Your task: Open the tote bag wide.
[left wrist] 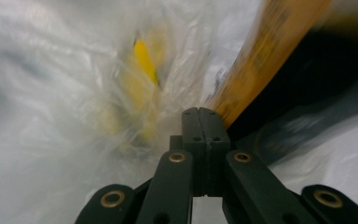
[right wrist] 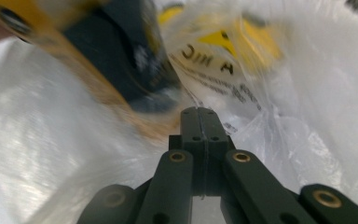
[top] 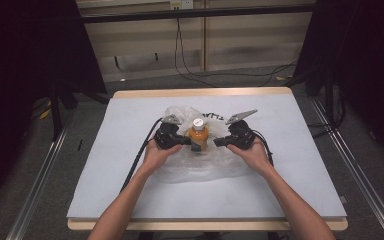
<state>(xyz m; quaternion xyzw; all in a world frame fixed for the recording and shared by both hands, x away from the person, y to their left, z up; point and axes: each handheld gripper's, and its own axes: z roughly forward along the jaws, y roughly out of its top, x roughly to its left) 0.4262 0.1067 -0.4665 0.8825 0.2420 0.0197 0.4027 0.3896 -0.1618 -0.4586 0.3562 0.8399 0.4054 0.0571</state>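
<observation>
Bottle (top: 199, 134) stands upright on plastic bag (top: 180, 167) between both closed tongs.

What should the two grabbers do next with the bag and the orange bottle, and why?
Probably lift both bag edges a little, together. The left gripper and right gripper have their jaws shut, apparently pinching the clear plastic bag on either side of the orange bottle, which stands upright with its white cap above the plastic. Raising the edges evenly should draw the bag up around it.

My left gripper (top: 184, 141) and right gripper (top: 219, 142) flank the orange bottle (top: 199, 135), standing upright on the clear plastic bag (top: 200, 162).
</observation>
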